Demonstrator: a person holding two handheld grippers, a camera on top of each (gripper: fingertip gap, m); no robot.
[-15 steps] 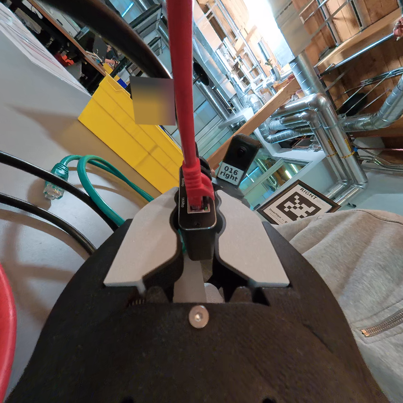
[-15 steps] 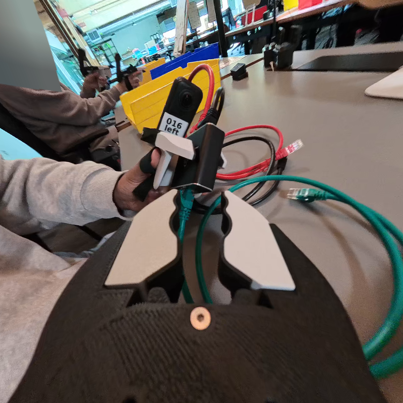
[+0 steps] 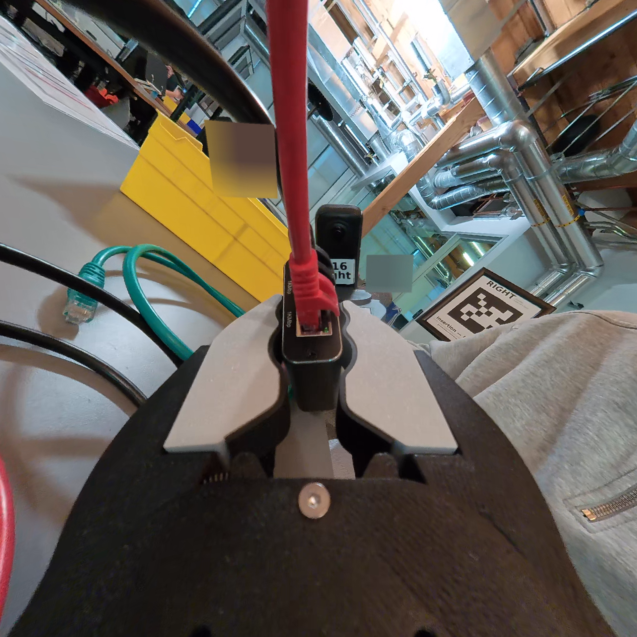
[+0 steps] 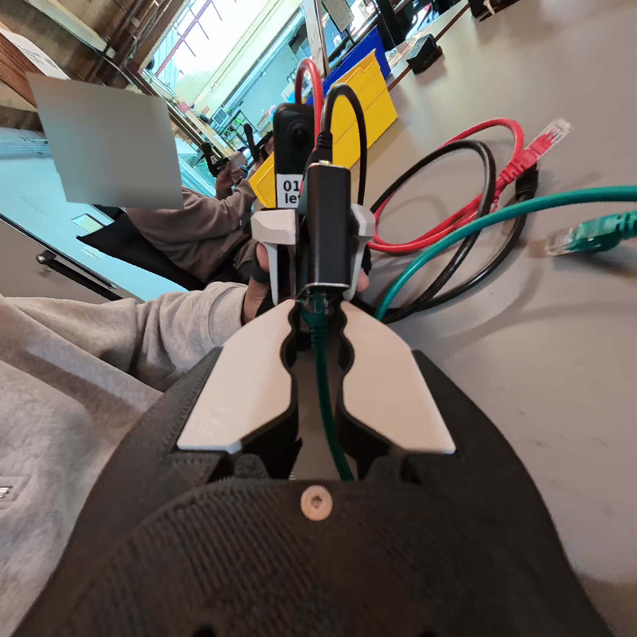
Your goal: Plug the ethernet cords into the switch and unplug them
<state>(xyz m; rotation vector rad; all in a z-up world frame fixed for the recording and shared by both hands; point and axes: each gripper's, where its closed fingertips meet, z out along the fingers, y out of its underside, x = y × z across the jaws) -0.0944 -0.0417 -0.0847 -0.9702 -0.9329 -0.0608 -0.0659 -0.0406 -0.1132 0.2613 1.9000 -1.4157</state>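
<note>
Red cord (image 3: 287,144), black cable (image 3: 86,296), yellow bin (image 3: 193,193) around switch (image 3: 312,355).

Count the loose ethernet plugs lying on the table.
2. A red plug lies beyond the cable coils, and a green plug lies nearer, at the right edge. Others may be hidden.

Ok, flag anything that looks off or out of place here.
Nothing looks damaged or spilled. The switch sits clamped in the left tongs with the red cord seated. The green plug sits at the switch's other end between the right tongs. Spare cables lie looped loosely on the table.
</note>
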